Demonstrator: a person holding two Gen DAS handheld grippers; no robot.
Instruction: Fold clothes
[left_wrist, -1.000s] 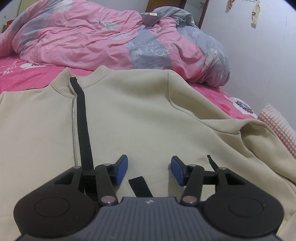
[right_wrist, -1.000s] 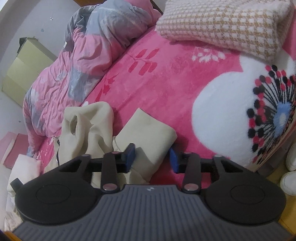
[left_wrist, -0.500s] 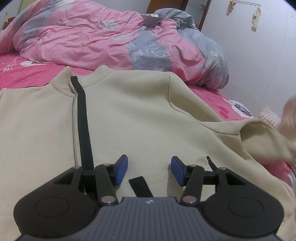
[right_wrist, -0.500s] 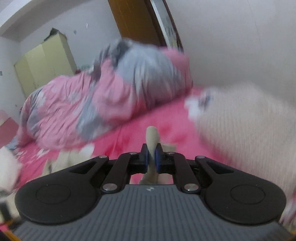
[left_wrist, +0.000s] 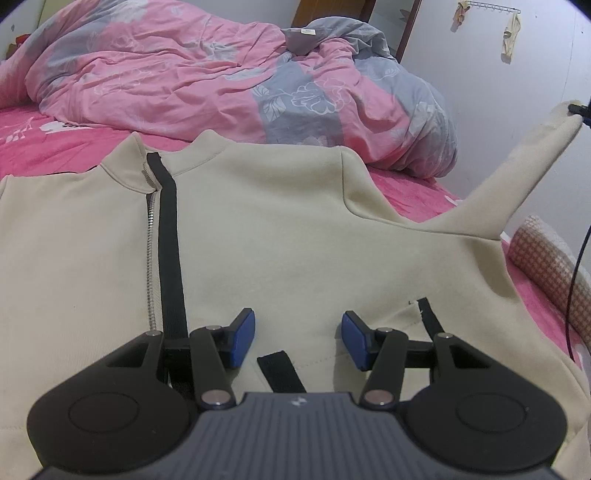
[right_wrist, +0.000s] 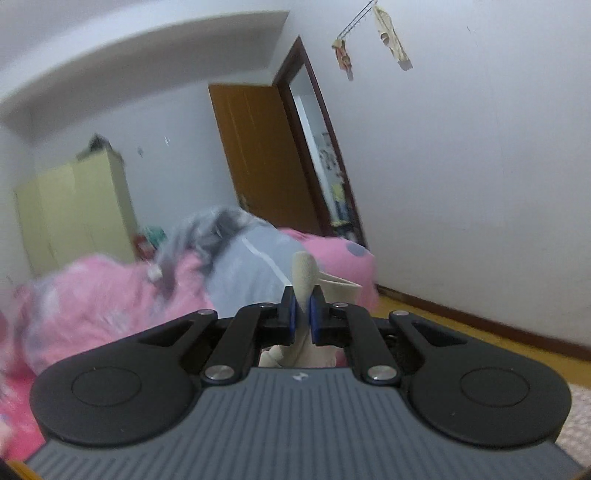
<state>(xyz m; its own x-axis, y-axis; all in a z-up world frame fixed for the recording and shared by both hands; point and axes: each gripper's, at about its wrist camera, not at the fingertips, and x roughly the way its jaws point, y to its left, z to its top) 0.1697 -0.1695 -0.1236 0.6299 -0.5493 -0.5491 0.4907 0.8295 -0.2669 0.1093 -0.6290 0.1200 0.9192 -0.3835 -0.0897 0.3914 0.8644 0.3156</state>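
Jaws parted over jacket (left_wrist: 295, 229) on pink bed (left_wrist: 55, 155), white walls (right_wrist: 480, 166).

Quilt (right_wrist: 122, 295) motion-blurred in the right wrist view; sleeve (left_wrist: 517, 177) tip cut off at the frame edge.

Cream zip-front jacket (left_wrist: 295, 236), spread face up across the bed. Stand-up collar (left_wrist: 173, 155) at the far end, black tape and a silver zipper (left_wrist: 150, 258) running down the front left of centre, partly open at the neck. Short black pocket trims low on the right panel. Body mostly flat and smooth, faint creases near the right shoulder seam. Right sleeve (left_wrist: 517, 173) lifted off the bed, pulled taut up and outward to the right, its cuff (right_wrist: 303, 275) pinched upright between two blue pads, a fold of cuff fabric sticking out beyond them. Left shoulder running off the frame edge.
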